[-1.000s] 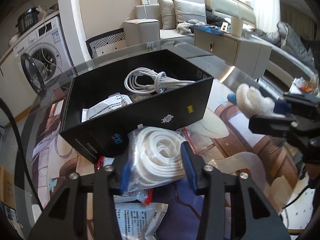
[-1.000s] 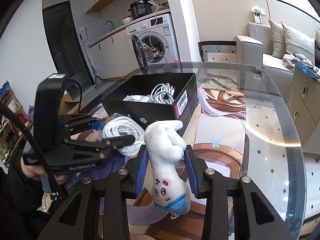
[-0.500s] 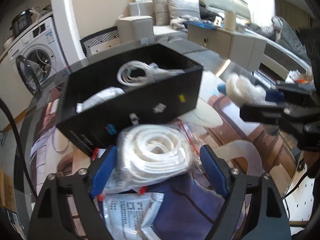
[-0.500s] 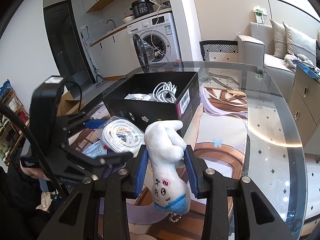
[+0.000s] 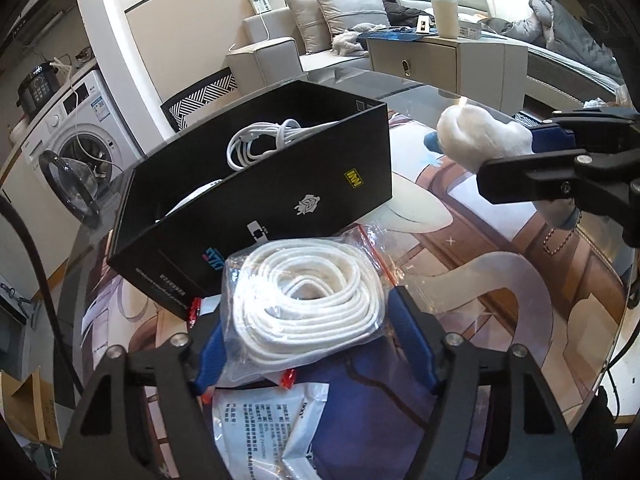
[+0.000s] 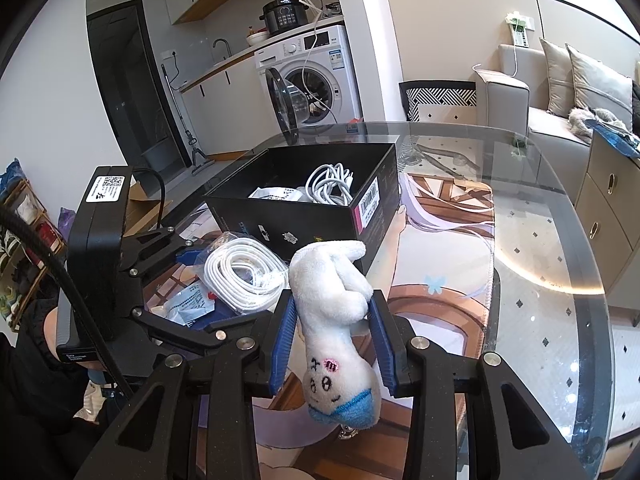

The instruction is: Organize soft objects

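Observation:
My left gripper [image 5: 308, 344] stands open, its blue pads on either side of a bagged coil of white cord [image 5: 308, 288] that lies on the table. The coil also shows in the right wrist view [image 6: 244, 276]. My right gripper [image 6: 332, 336] is shut on a white plush toy [image 6: 336, 320] with a blue tip, held above the table; the toy shows at the right in the left wrist view [image 5: 480, 140]. An open black box [image 5: 280, 184] just beyond the coil holds a white cable [image 5: 260, 140] and a white packet [image 6: 276, 194].
Flat white packets [image 5: 280, 412] lie under and in front of the coil. The round glass table [image 6: 540, 280] has a printed mat on it. A washing machine [image 6: 316, 80] and a sofa [image 6: 560, 92] stand beyond the table.
My left gripper has opened and let go of the bagged cord, which now rests on the table between the pads. My right gripper still holds the plush toy in about the same place.

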Available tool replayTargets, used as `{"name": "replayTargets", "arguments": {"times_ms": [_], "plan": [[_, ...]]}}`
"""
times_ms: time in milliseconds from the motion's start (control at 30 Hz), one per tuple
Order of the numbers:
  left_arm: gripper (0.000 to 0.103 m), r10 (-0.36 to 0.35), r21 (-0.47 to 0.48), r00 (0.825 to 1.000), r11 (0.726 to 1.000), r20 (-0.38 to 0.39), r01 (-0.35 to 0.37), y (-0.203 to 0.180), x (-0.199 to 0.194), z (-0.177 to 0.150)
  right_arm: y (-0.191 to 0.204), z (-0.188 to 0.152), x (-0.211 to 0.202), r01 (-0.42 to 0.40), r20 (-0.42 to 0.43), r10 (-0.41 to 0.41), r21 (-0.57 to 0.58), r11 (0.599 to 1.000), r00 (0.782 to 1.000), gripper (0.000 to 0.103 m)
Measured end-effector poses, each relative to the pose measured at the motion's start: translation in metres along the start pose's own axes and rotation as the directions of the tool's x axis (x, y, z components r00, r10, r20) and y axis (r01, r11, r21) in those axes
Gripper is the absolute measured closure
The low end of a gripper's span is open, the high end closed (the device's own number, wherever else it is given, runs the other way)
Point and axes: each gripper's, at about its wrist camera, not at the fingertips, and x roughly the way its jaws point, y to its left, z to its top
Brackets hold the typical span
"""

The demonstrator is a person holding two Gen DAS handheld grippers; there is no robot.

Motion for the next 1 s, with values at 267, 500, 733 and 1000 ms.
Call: {"name": "replayTargets", "arguments": {"times_ms": [267,500,733,1000], "plan": [[0.060,-0.026,-0.084,0.999,0.996,0.023,0.028,0.023,-0.006,0.002,-0.001,0.000,-0.001,0.000,0.000,0.000,0.000,1.000,1.000,0.067],[0.068,-0.071,-0.105,0.997,0.992,0.043,0.075,0.030,-0.016,0.000,0.000,0.001,0.000,-0.001,-0.002,0.001,-0.001,1.000,1.000,0.067],[0.066,-0.099,-0.125,0.994,0.987,0.041,0.104,0.035,-0.021,-0.007,0.002,0.001,-0.001,-0.003,-0.002,0.003,-0.004,1.000,1.000,0.067],[0.065,-0.181,-0.161,0.983,0.970,0.025,0.183,0.042,-0.032,-0.020,0.002,0.001,-0.001,-0.003,-0.002,0.003,-0.005,1.000,1.000,0.066]]}}
